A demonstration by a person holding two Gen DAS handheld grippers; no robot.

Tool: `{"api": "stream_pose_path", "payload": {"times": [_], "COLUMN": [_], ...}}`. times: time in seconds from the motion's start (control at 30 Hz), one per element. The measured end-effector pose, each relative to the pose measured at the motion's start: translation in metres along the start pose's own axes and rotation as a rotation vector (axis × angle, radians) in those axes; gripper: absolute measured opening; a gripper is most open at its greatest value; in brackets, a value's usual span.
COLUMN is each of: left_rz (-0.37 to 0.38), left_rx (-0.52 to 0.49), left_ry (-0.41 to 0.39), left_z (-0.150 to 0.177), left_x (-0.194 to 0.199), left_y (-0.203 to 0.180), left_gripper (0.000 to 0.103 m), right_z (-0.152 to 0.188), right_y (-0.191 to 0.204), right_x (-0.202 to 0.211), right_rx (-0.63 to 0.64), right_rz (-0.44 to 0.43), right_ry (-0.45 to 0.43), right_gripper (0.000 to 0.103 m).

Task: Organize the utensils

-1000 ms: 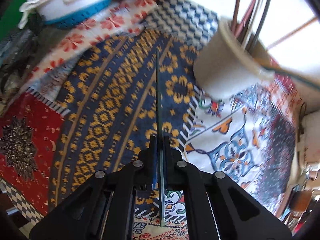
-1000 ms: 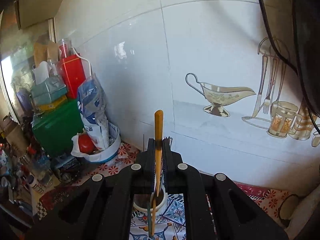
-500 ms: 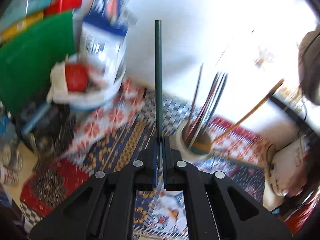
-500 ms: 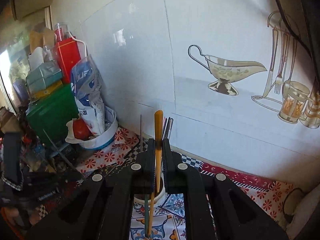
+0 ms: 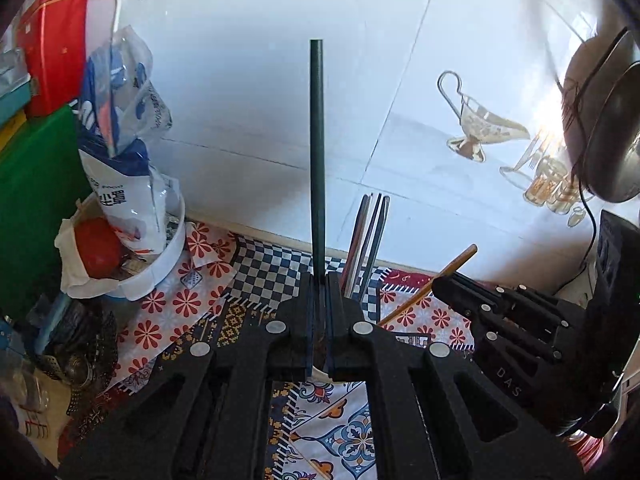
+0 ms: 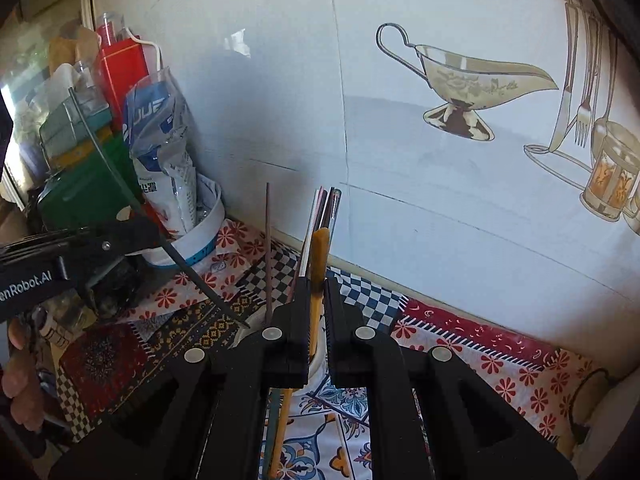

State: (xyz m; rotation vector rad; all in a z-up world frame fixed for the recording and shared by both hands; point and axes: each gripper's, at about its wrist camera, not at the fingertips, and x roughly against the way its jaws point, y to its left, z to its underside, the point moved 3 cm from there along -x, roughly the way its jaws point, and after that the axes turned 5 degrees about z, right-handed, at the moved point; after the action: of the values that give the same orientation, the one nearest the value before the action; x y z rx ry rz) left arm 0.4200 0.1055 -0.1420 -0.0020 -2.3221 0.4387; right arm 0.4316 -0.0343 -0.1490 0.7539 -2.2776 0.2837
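My left gripper (image 5: 319,280) is shut on a dark green chopstick (image 5: 317,152) that stands upright against the tiled wall. Just behind its fingers, several chopsticks (image 5: 370,236) stick up from a white cup (image 6: 245,334), which is mostly hidden. In the right wrist view the left gripper (image 6: 158,234) sits at the left, its green chopstick (image 6: 200,280) slanting down with the lower tip near the cup's rim. My right gripper (image 6: 318,284) is shut on an orange wooden chopstick (image 6: 319,252) directly over the cup. The right gripper (image 5: 440,282) also shows at the right of the left wrist view.
A white tub (image 5: 160,264) with a tomato and a blue-white bag stands at the back left, beside a green box (image 5: 36,200) and a red carton (image 5: 56,40). A patchwork cloth (image 6: 480,352) covers the counter. The tiled wall is close behind. A hand (image 6: 20,392) holds the left gripper.
The left gripper has risen and tipped up with the green chopstick, from facing the cloth to facing the wall. The right gripper has sunk towards the cup with the orange chopstick.
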Motion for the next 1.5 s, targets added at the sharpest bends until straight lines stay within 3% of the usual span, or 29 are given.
{"api": "stream_pose_path", "payload": {"times": [0.37,0.63,0.9,1.13,1.4,1.5], "left_rz": [-0.019,0.005,0.038,0.074,0.073,0.068], "left_rx": [-0.035,-0.042,-0.084,-0.148,-0.246,-0.268], "left_ry": [0.139,0.115,-0.028,-0.224,-0.463,-0.516], "left_z": [0.023,0.020,0.018,0.024,0.051,0.066], "left_x": [-0.051,-0.023,0.063,0.162,0.264,0.287], "left_y": [-0.004,-0.013,-0.033,-0.051,-0.068,-0.071], "left_gripper": [0.003,0.006,0.019,0.030,0.052,0.063], "right_z": [0.008,0.009,0.006,0.007,0.023,0.035], "right_y": [-0.003,0.002,0.010,0.024,0.052,0.062], "right_x": [-0.013,0.009,0.081,0.178,0.272,0.295], "right_rx": [0.036,0.050,0.021,-0.027,-0.089,-0.110], "right_rz": [-0.016,0.010,0.047,0.082,0.142,0.183], "right_ry": [0.051,0.028,-0.091,-0.294,-0.519,-0.574], "right_gripper": [0.006,0.010,0.015,0.015,0.015,0.025]}}
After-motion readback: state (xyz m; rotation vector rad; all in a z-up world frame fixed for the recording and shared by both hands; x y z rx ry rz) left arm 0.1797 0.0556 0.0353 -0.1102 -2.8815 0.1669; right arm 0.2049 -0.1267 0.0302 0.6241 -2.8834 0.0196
